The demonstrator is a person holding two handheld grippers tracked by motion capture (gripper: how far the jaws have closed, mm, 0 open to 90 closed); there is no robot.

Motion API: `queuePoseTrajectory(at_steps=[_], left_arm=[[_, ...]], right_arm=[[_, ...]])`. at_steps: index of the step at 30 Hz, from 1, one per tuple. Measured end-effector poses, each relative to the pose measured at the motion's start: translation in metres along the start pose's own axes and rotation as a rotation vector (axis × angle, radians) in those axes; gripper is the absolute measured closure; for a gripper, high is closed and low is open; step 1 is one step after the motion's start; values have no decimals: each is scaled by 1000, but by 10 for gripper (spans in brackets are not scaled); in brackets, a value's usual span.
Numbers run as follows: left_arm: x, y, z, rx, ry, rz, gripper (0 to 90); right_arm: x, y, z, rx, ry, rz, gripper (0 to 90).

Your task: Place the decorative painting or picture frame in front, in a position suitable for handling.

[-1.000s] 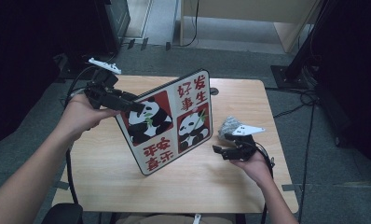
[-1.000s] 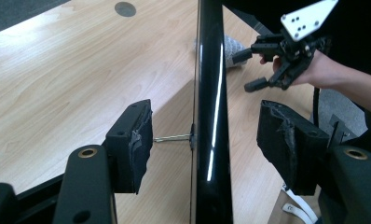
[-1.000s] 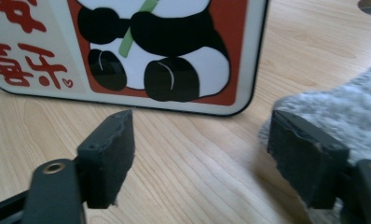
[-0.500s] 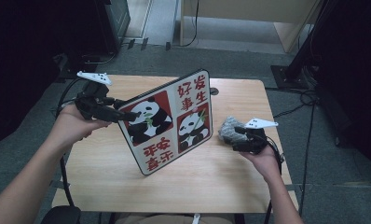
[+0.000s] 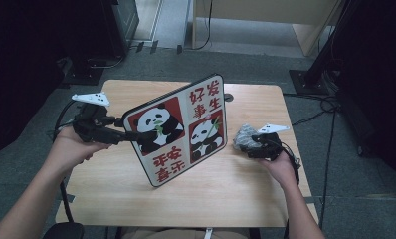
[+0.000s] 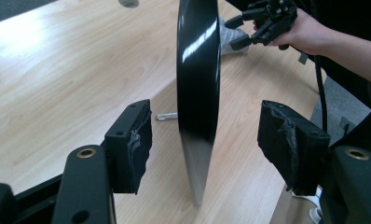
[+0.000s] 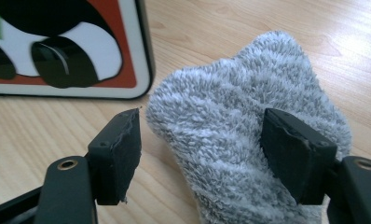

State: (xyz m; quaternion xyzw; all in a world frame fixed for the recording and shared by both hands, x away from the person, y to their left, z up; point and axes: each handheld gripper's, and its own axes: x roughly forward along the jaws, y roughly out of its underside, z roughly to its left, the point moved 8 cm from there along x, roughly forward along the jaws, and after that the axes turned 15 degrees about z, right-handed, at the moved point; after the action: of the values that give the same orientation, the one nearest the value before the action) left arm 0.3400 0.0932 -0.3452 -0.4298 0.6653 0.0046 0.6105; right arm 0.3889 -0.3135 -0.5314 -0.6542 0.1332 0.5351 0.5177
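Wiping hasn't started: left tool (image 6: 207, 149) gapes around the board (image 5: 178, 129), right tool (image 7: 202, 154) closing loosely round the cloth (image 7: 249, 140) beside it.

Overall light: dim room, dark surround; the wooden table (image 5: 236, 189) is the one well-lit patch in the high view.
Source: seemingly overhead, judging by the brightest wood at the far left in the left gripper view.
Glare: white streak down the glossy black edge of the panda board (image 6: 197, 70); soft sheen on its printed face (image 5: 178, 132).
Shadows: soft, falling on the table under the board's lower edge.
Focus: high view soft, slightly grainy; grey fluffy cloth (image 7: 249, 140) sharp close up.
Blur: left gripper (image 6: 207, 149) pads crisp, far background softer.
Edges: mild wide-angle stretch in both gripper views.
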Motion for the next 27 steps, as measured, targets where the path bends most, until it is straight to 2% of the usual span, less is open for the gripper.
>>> queuePoseTrajectory(at_steps=[5, 9, 10, 14, 16, 21, 23, 26, 27], left_arm=[[4, 9, -2, -5, 4, -10, 349], [10, 20, -5, -6, 20, -50, 362], [11, 22, -5, -10, 32, -60, 367], [18, 30, -6, -6, 30, -89, 384], [19, 32, -5, -13, 30, -87, 383], [27, 39, -2, -70, 49, -79, 346], [31, 40, -1, -98, 74, -77, 363], [34, 40, -3, -82, 66, -72, 385], [37, 39, -6, -56, 61, -69, 391]], right_arm=[[7, 1, -5, -1, 25, 20, 307], [14, 1, -7, -22, 49, 30, 339], [14, 1, -7, -16, 44, 29, 342], [18, 0, -11, -6, 29, 22, 371], [20, 0, -12, -11, 31, 17, 387], [21, 1, -12, -32, 44, 21, 420], [22, 4, -13, -48, 49, 16, 498], [22, 5, -14, -53, 50, 12, 529], [22, 5, -16, -45, 36, 12, 547]])
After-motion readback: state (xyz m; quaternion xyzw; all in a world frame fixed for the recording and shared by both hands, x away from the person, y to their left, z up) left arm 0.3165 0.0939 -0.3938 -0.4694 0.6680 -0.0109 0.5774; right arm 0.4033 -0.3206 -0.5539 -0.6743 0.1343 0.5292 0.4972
